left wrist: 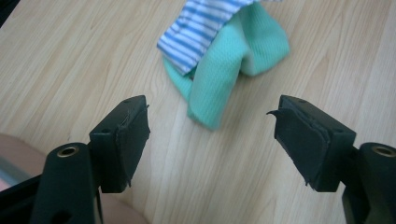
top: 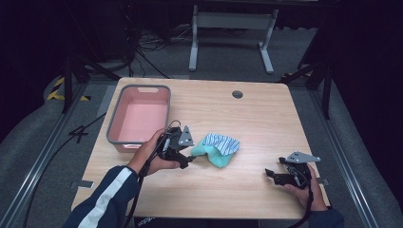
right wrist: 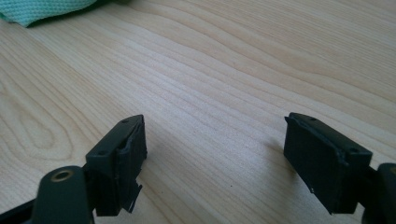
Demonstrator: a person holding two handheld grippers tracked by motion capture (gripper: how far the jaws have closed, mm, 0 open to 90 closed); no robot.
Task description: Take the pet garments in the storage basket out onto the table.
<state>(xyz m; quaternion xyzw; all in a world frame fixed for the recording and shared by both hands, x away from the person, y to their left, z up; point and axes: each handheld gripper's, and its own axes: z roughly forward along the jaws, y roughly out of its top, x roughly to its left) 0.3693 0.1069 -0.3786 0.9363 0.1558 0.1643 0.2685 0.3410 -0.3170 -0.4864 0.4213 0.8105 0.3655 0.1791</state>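
A crumpled cloth, mint green with a blue-and-white striped side, lies near the middle of the wooden table. My left gripper is at the cloth's left edge and points at it. In the left gripper view the cloth lies just beyond the gripper, whose jaws stand wide apart with only bare wood between them. My right gripper rests low at the table's front right, well apart from the cloth. In the right gripper view it is open and empty, and a green cloth corner shows at the top left.
A pink basin with a grey rim stands at the table's back left, just behind my left hand. A round cable hole sits near the far edge. Bare wood lies between the cloth and the right gripper.
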